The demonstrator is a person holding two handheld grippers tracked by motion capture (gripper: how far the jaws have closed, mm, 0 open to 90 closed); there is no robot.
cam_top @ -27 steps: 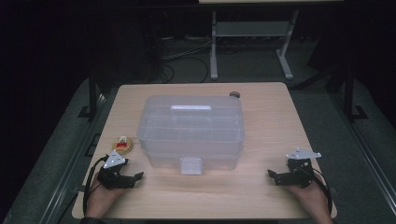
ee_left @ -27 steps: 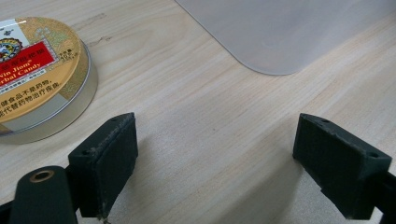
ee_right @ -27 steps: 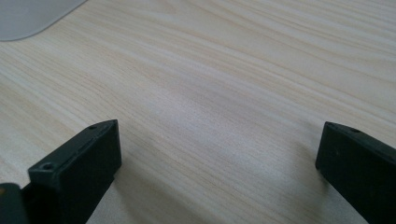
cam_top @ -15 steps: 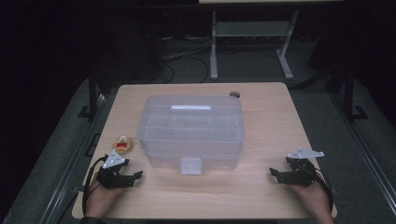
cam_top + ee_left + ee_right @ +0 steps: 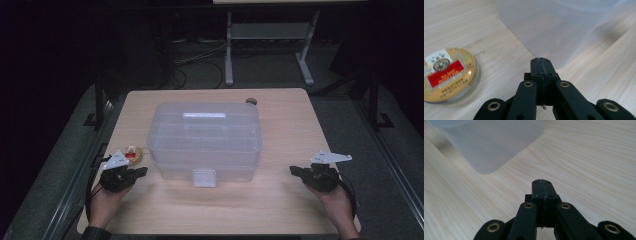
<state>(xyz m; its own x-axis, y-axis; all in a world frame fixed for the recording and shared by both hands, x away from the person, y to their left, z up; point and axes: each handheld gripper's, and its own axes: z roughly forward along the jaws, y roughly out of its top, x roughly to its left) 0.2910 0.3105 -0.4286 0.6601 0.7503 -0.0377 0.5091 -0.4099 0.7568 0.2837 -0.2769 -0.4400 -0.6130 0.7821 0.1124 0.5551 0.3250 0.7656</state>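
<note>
Both grippers have eased slightly back toward the person since the earlier frames; the box has not moved.

Clear plastic box (image 5: 205, 140) sits mid-table, lid on, between the two; left gripper (image 5: 141, 171) lies just off its front-left corner, jaws pressed together, empty; right gripper (image 5: 294, 170) rests well apart to its right, jaws likewise closed; a round gold tin (image 5: 132, 154) lies beside the left one.

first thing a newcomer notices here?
The big translucent plastic box with its lid on, sitting mid-table with a white latch facing the person. Then the two black grippers flanking it, left gripper and right gripper, both shut and empty. A small round gold tin lies beside the box's left end.
</note>
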